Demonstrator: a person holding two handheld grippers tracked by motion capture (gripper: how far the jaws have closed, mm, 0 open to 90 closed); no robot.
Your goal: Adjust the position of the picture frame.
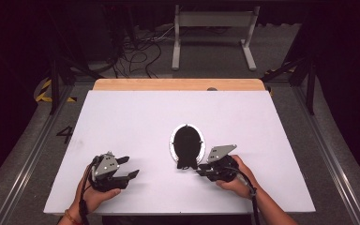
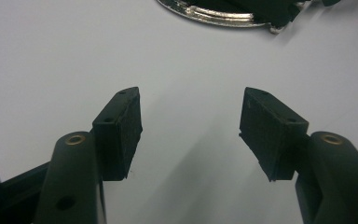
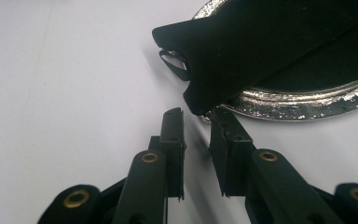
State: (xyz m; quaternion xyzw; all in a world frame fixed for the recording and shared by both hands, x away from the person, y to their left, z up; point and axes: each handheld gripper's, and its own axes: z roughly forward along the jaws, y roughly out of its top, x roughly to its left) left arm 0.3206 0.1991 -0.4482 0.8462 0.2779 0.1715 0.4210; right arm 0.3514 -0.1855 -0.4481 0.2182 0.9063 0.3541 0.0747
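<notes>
An oval silver tray lies on the white table, and a black cloth covers its middle. In the right gripper view the cloth spills over the tray's rim, and one corner hangs just past my fingertips. My right gripper points at that corner with its jaws a narrow gap apart; bare table shows between the pads. My left gripper rests at the near left, wide open with nothing between its jaws. The tray's edge shows ahead of it.
A wooden strip runs along the table's far edge. Beyond it on the floor stand a white metal frame and loose cables. Bare white table spreads to the left, right and back of the tray.
</notes>
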